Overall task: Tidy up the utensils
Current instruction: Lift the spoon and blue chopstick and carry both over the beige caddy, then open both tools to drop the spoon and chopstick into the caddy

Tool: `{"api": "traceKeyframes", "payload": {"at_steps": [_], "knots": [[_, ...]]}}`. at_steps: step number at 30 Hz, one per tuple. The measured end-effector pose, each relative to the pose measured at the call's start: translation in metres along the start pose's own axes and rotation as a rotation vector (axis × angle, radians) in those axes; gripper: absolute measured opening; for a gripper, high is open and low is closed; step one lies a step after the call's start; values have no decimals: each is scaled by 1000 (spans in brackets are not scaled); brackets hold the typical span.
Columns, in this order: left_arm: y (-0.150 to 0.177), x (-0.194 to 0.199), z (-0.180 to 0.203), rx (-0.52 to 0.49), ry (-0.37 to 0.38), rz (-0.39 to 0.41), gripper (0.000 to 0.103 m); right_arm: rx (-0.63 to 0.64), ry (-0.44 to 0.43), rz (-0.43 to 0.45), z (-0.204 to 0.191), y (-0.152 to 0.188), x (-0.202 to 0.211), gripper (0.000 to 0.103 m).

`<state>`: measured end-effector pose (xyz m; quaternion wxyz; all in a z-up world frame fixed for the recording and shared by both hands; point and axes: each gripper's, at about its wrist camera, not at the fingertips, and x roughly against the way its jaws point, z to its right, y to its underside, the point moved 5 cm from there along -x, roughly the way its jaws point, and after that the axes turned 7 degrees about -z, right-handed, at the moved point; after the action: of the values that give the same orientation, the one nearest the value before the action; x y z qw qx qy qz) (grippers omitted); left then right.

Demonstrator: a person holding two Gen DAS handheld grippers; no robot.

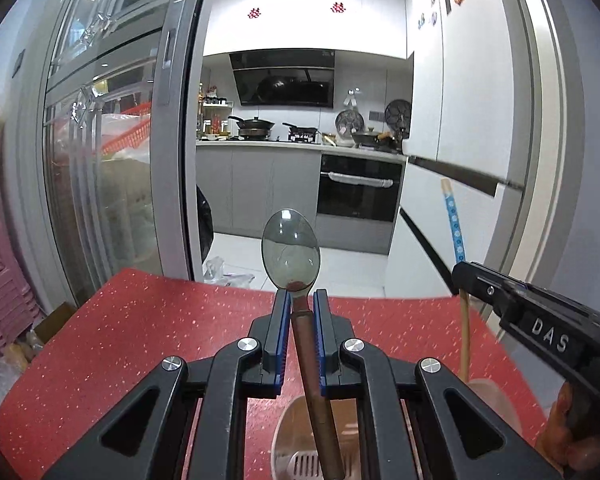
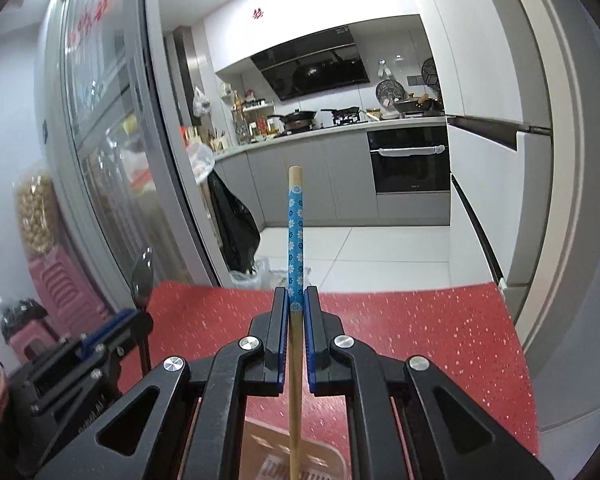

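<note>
My left gripper [image 1: 301, 300] is shut on a metal spoon [image 1: 291, 246] with a brown handle, bowl pointing up and forward above the red speckled table [image 1: 140, 332]. My right gripper [image 2: 296, 298] is shut on a wooden chopstick [image 2: 295, 220] with a blue flowered band, held upright over the table. In the left wrist view the right gripper [image 1: 466, 280] and its chopstick [image 1: 454, 224] stand at the right. In the right wrist view the left gripper [image 2: 140, 312] and spoon [image 2: 142, 280] show at the left. A brown slotted utensil holder [image 1: 300, 452] lies below the left gripper.
A glass sliding door [image 1: 112, 160] stands at the left, white cabinets [image 1: 460, 120] at the right. The kitchen counter with pans [image 1: 260, 128] and an oven [image 1: 358, 188] lie beyond. Pink stools [image 2: 60, 288] stand left of the table. A second holder compartment [image 2: 268, 456] shows under the right gripper.
</note>
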<state>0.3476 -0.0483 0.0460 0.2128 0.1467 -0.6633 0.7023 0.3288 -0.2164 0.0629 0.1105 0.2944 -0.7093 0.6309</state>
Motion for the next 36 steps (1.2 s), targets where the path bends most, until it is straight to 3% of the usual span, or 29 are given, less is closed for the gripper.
{"api": "traceKeyframes", "payload": {"at_steps": [7,15,20,29,36], "knots": [[25,-1,14,-92,-34,-54,36,52,8,-16,1,27,8,8],[29,0,11,-83,-38,-105,36,22,6,-45,8,40,18,8],[28,9,6,-39,-11,-73,36,27,2,-36,9,43,29,9],[43,14,10,-74,-35,-52,36,103,15,15,-7,44,37,8],[49,24,6,-72,-39,-71,36,73,-16,-40,-4,49,29,8]]}}
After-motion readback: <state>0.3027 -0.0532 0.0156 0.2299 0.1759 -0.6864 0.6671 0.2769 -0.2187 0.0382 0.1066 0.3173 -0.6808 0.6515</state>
